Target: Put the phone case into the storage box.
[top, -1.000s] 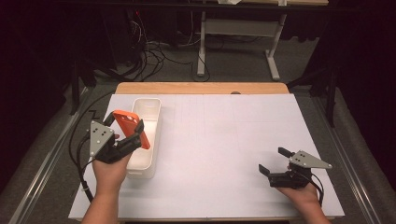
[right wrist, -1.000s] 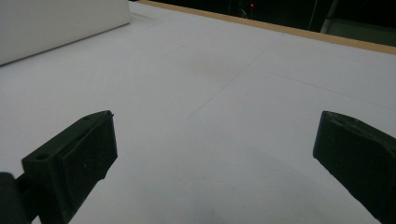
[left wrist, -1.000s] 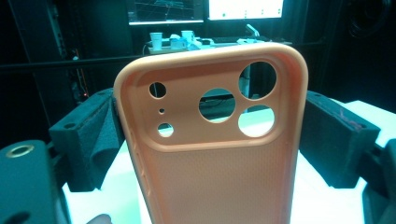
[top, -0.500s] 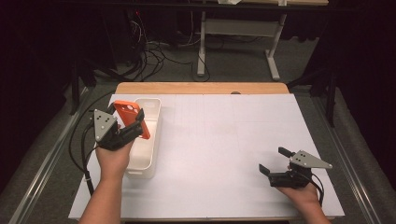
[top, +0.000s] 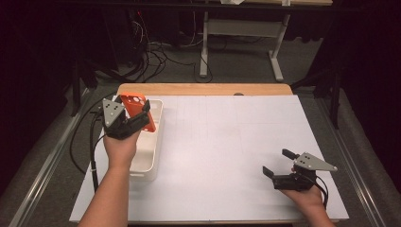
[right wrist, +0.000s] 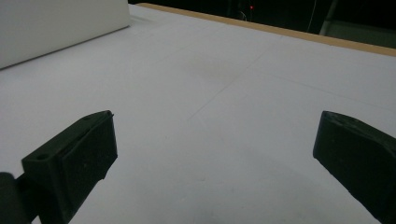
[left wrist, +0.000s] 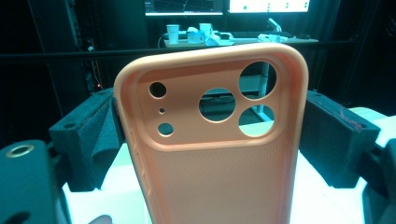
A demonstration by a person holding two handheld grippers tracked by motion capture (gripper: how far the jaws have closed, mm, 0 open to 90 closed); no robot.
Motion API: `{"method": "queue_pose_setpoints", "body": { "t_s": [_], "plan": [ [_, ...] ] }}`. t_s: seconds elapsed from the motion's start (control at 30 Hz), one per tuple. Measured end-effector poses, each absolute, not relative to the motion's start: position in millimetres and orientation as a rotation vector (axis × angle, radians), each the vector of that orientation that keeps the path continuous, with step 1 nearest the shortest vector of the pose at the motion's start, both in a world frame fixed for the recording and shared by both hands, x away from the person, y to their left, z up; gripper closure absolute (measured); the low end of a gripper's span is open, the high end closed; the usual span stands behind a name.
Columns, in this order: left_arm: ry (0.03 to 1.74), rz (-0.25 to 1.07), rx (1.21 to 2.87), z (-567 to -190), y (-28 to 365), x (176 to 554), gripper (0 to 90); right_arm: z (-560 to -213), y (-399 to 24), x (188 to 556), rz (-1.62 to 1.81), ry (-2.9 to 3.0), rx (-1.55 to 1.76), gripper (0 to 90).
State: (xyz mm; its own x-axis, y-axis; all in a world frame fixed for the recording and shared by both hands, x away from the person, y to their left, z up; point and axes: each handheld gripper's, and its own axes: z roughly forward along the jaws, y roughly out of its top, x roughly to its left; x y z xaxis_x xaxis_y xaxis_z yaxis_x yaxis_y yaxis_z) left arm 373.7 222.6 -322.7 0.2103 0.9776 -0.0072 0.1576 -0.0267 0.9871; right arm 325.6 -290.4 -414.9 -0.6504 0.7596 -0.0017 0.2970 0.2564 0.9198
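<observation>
An orange phone case [top: 136, 109] with round camera cutouts stands upright in my left gripper [top: 138, 119], which is shut on it over the far half of a white tray [top: 147, 158]. In the left gripper view the case [left wrist: 215, 154] shows its inner side, and both black pads [left wrist: 334, 135] press on its long edges. My right gripper [top: 276, 162] rests low on the white sheet at the near right. Its jaws stand wide open with nothing between them [right wrist: 215, 154].
The tray [right wrist: 56, 23] is long and narrow and lies along the left side of the white sheet [top: 227, 137]. A wooden table edge [top: 203, 89] runs behind the sheet. Cables [top: 90, 142] trail off the left side. A dark floor and a desk frame lie beyond.
My left hand has carried the phone case farther along the tray, toward its far end. The right gripper has stayed still.
</observation>
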Motion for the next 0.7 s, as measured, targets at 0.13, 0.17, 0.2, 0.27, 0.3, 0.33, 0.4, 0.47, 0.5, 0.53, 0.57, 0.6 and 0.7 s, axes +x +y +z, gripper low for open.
{"method": "queue_pose_setpoints", "body": {
  "t_s": [0.13,0.17,0.2,0.27,0.3,0.33,0.4,0.47,0.5,0.53,0.57,0.6,0.7],
  "plan": [
    [1.166,0.981,1.416,-321.3,220.1,381.1,15.0,-414.8,-290.4,325.3,1.378,2.084,0.958,0.2],
    [1.17,0.982,1.416,-321.2,219.6,383.2,15.0,-414.7,-290.4,325.3,1.379,2.084,0.958,0.2],
    [1.174,0.982,1.418,-321.1,219.2,385.4,15.0,-414.7,-290.4,325.4,1.381,2.084,0.958,0.2],
    [1.184,0.987,1.418,-321.3,218.4,389.6,15.0,-414.9,-290.1,325.5,1.38,2.085,0.958,0.2],
    [1.188,0.986,1.418,-321.5,218.3,391.5,15.0,-414.9,-290.1,325.6,1.38,2.086,0.957,0.2],
    [1.192,0.984,1.418,-321.8,218.5,393.4,15.0,-414.9,-290.0,325.6,1.381,2.085,0.957,0.2],
    [1.204,0.972,1.41,-323.1,219.0,396.7,15.0,-414.8,-290.2,325.4,1.383,2.085,0.958,0.2],
    [1.213,0.971,1.412,-324.8,218.6,399.1,15.0,-414.7,-290.4,325.5,1.386,2.085,0.959,0.2],
    [1.215,0.974,1.415,-325.8,218.1,400.3,15.0,-414.7,-290.4,325.6,1.387,2.085,0.958,0.2],
    [1.218,0.975,1.417,-326.7,217.9,401.5,15.0,-414.7,-290.4,325.7,1.387,2.084,0.958,0.2],
    [1.222,0.977,1.418,-327.5,217.7,402.7,15.0,-414.7,-290.3,325.7,1.387,2.085,0.958,0.2],
    [1.225,0.98,1.417,-328.2,217.5,403.8,15.0,-414.7,-290.3,325.7,1.387,2.085,0.957,0.2],
    [1.232,0.978,1.416,-330.3,217.3,407.9,15.0,-414.7,-290.5,325.7,1.39,2.085,0.958,0.2]
  ]
}}
